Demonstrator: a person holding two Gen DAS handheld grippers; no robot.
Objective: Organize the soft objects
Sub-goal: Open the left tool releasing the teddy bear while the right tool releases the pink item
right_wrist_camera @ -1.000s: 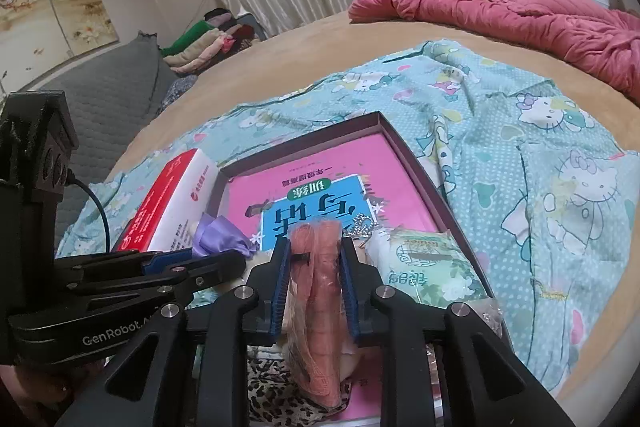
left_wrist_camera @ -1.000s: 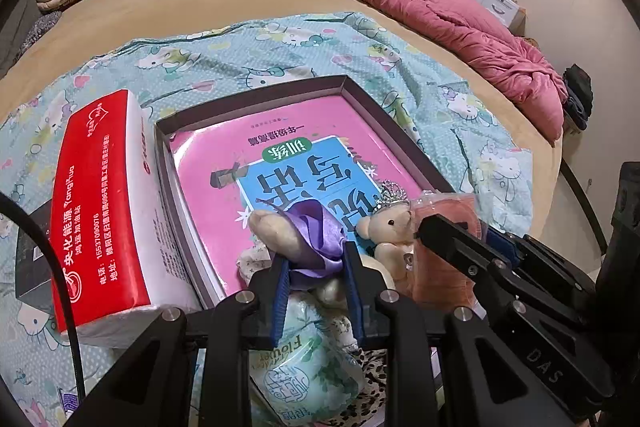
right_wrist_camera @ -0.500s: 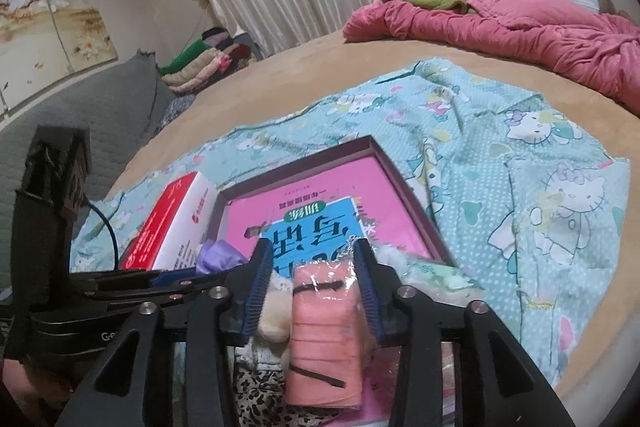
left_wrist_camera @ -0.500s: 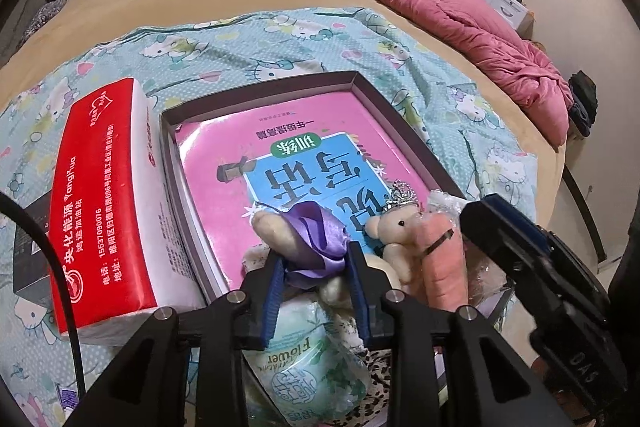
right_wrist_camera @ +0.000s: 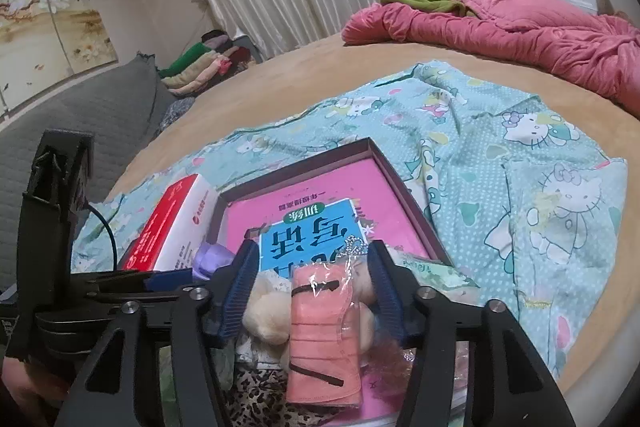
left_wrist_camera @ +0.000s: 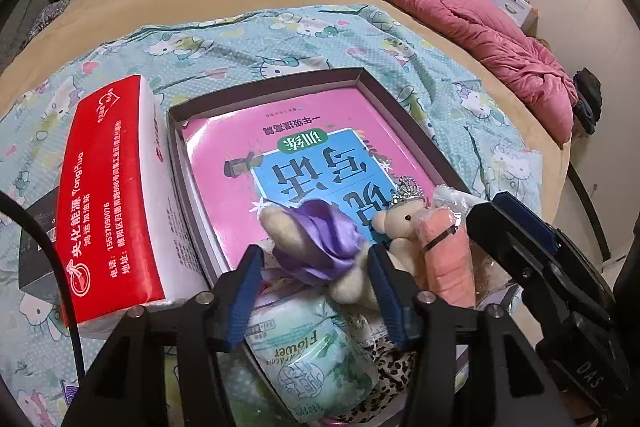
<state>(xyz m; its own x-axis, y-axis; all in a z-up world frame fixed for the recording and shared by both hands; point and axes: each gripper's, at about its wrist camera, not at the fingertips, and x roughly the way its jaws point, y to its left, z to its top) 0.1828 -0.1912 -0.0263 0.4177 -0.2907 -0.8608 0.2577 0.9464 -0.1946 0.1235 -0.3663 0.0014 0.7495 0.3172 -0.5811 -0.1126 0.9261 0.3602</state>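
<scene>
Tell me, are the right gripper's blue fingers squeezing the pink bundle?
No. The right gripper is open, gaps both sides of the pink bundle.

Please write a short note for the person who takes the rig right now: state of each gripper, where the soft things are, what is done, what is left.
Left gripper: open, jaws on either side of the purple-dressed plush, not clamping it.
Right gripper: open, the pink roll lies loose between its jaws.
Both lie at the near end of the box, on the pink book, with the crowned bear between them.
The Flower tissue pack and a leopard cloth lie at the near edge.
The red tissue pack sits outside, left of the box.
Done: plush and roll appear released in the box.
Left: probably tidy them and deal with the red pack.
</scene>
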